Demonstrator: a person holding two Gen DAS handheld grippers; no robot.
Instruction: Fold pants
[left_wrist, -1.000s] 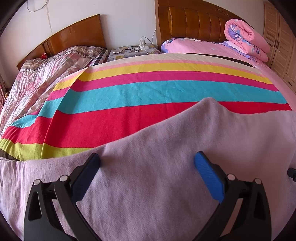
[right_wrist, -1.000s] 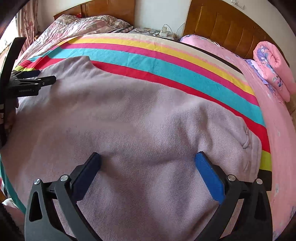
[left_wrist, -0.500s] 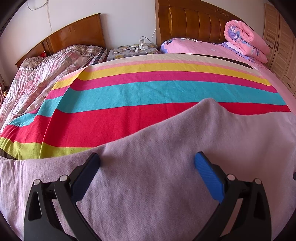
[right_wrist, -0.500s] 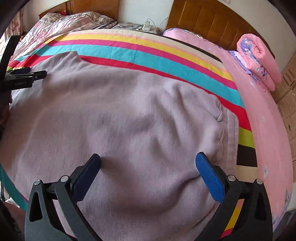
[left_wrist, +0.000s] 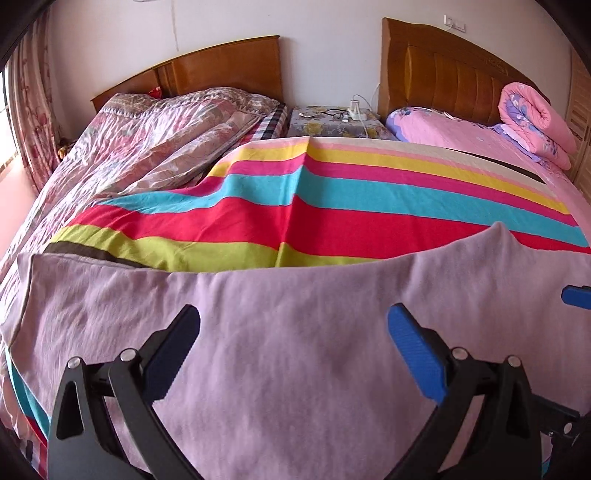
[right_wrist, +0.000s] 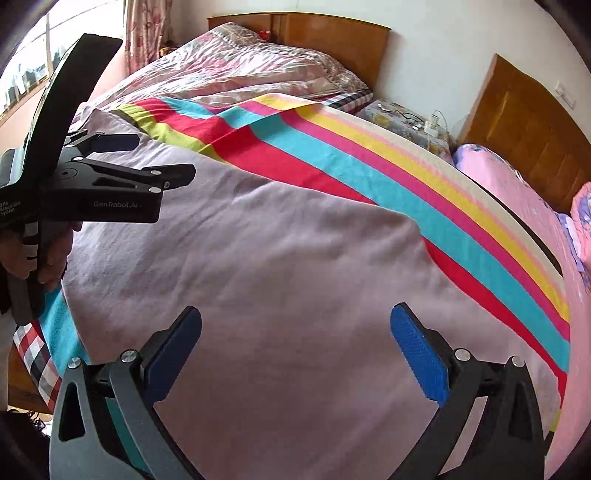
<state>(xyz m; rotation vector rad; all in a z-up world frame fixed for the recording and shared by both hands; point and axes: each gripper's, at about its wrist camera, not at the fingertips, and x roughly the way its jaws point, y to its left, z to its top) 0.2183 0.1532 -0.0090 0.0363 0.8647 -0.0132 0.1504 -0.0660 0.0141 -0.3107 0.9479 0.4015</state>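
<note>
Mauve knit fabric, the pants (left_wrist: 295, 332), is lying spread flat across the near part of the striped blanket (left_wrist: 351, 206) on the bed, and both of your wrist views are looking down on it.

You are holding the left gripper (left_wrist: 293, 343) above the pants with its blue pads (left_wrist: 415, 354) standing wide apart; nothing is sitting between them, and whether the tips are touching the cloth cannot be told. You are holding the right gripper (right_wrist: 295, 345) the same way, its fingers spread over the cloth and pinching nothing.

The left wrist view is showing the far edge of the pants running across the blanket, rising to a peak at the right. It is also showing the quilted floral cover (left_wrist: 147, 147) at the left, a bedside stand (left_wrist: 332, 122) carrying a white power strip, and a rolled pink quilt (left_wrist: 535, 122) against the right headboard. Only a blue pad tip of the right gripper is entering at this view's right edge.

The right wrist view is showing what the other is not: the left gripper (right_wrist: 147, 158) seen from the side, over the left part of the pants, with your left hand (right_wrist: 51, 254) wrapped round its handle. It is also showing a window (right_wrist: 37, 62) with curtains behind it and checked cloth (right_wrist: 37, 354) at the bed's near edge.
</note>
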